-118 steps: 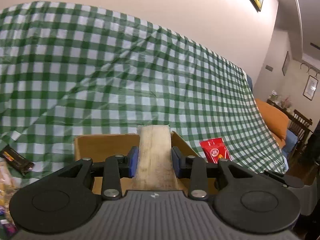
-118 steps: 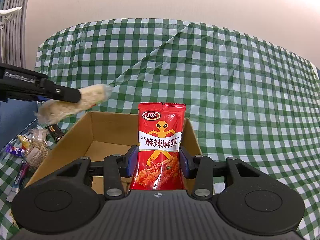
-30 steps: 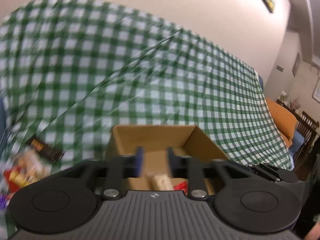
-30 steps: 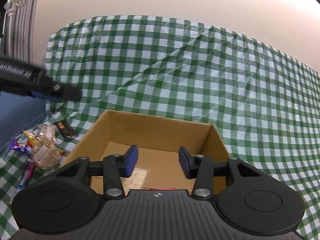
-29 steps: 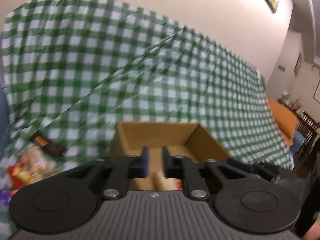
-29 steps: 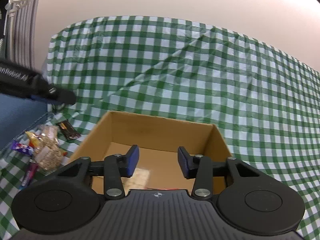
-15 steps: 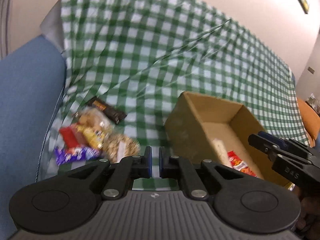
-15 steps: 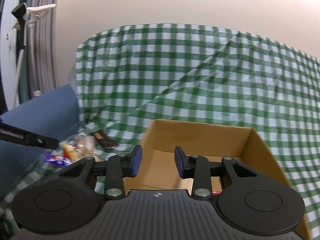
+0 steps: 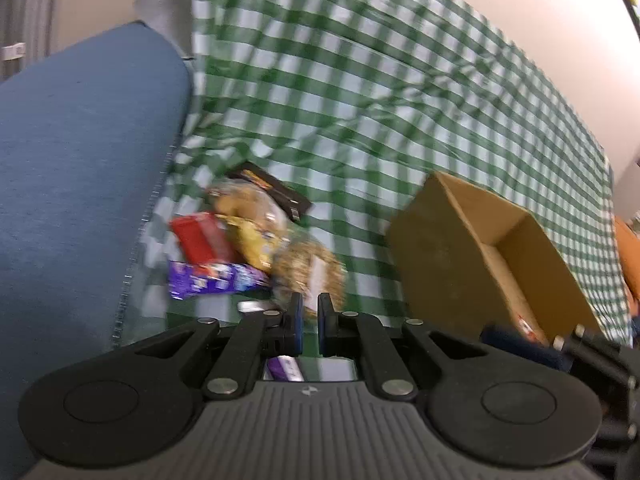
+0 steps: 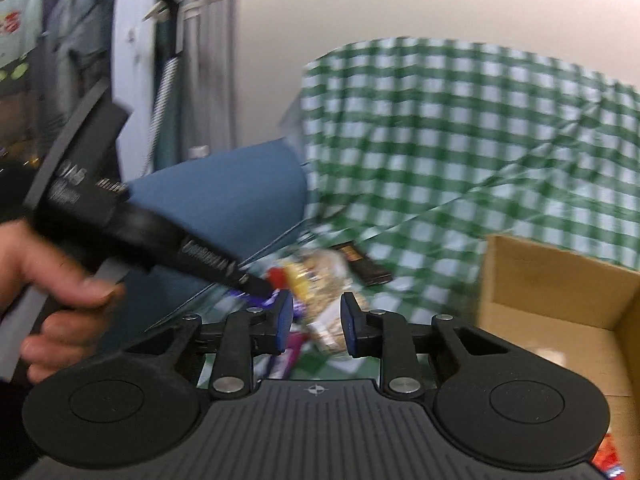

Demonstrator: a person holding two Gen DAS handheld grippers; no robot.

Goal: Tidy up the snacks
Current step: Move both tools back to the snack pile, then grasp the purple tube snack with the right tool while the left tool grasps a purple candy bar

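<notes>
A pile of snack packets lies on the green checked cloth by a blue cushion: a red packet (image 9: pixel 200 238), a purple packet (image 9: pixel 212 283), a clear bag of brown snacks (image 9: pixel 308 268) and a dark bar (image 9: pixel 276 196). My left gripper (image 9: pixel 309 322) is nearly shut and empty, just above the pile's near edge. My right gripper (image 10: pixel 313 322) is open and empty, facing the same pile (image 10: pixel 320 276). The open cardboard box (image 9: pixel 492 256) stands to the right, with a red packet (image 9: pixel 528 326) inside. The box also shows in the right wrist view (image 10: pixel 560 280).
The blue cushion (image 9: pixel 80 152) bounds the pile on the left. The left gripper's body (image 10: pixel 168 240) and the hand holding it cross the right wrist view. Curtains and a white stand (image 10: pixel 176 40) are at the far left.
Both grippers have let their snacks go into the box and swung left to the snack pile. The left jaws have closed from wide to nearly shut.
</notes>
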